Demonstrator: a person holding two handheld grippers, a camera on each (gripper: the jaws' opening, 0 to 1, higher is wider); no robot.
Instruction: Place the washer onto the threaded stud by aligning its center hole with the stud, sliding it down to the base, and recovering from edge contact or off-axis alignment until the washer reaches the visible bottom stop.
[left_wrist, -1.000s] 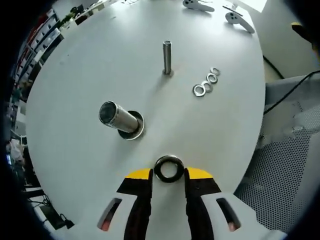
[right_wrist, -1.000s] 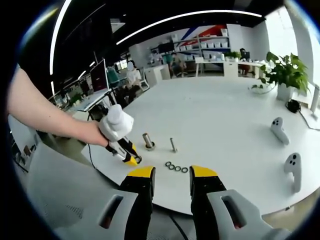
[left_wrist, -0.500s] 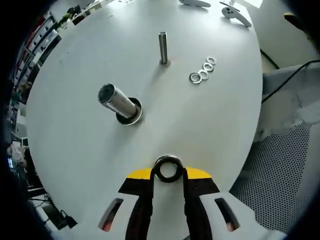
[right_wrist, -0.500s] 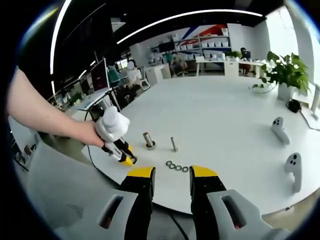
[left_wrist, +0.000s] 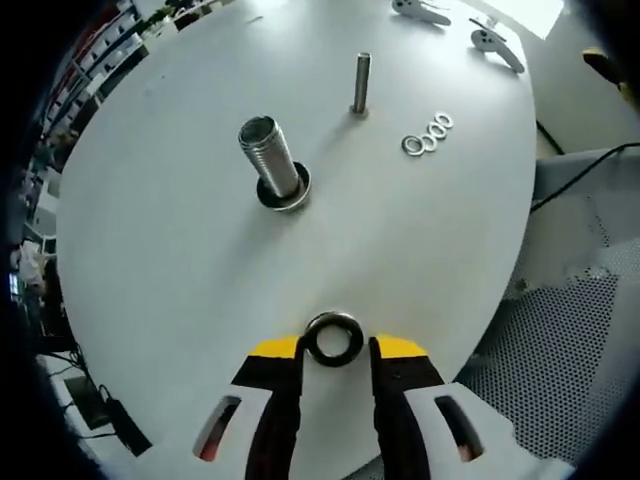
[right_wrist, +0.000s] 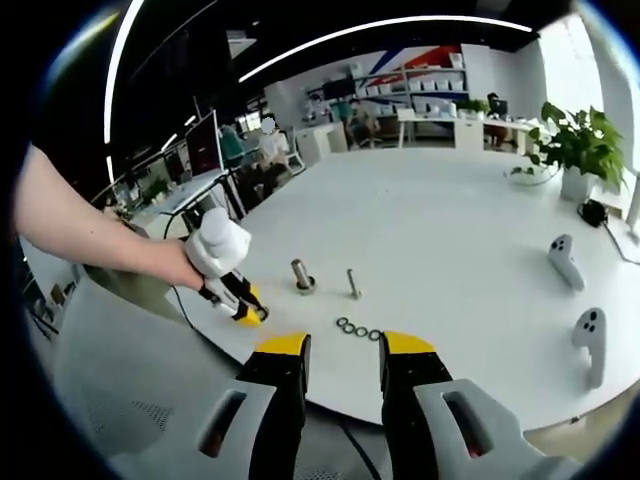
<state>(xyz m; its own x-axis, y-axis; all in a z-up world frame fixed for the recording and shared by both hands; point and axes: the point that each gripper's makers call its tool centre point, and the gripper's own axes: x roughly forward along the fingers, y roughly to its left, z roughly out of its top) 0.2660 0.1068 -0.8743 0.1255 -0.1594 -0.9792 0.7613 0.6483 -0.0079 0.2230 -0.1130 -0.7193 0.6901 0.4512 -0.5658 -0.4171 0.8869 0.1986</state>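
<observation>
We have the washer (left_wrist: 335, 339) pinched edge-on in the left hand-held gripper (left_wrist: 335, 352), jaws closed on its outer rim at opposite sides, center hole facing us and left free. It sits above the near part of the round white worktop (left_wrist: 160, 250), well apart from the thick threaded stud (left_wrist: 272, 160) w/ its dark base collar. A thinner plain pin (left_wrist: 361, 82) stands farther back, and three spare washers (left_wrist: 427, 138) lie in a row beside it.

Handling, as we judge it: a small steel ring, stiff, light, smooth and prob. slippery on the pads. Rim grip is the right hold, since it keeps the bore clear for the stud. Threads will likely snag the bore edge if we come in tilted, so we'd keep it level w/ the stud axis and wiggle rather than push. No fragility worry; the risk is it popping out of the jaws.

Right hand-held gripper (right_wrist: 343, 350) hangs off the worktop edge, jaws apart, nothing in them. In its view the person's hand (right_wrist: 213, 245) carries the left one near the worktop rim.
</observation>
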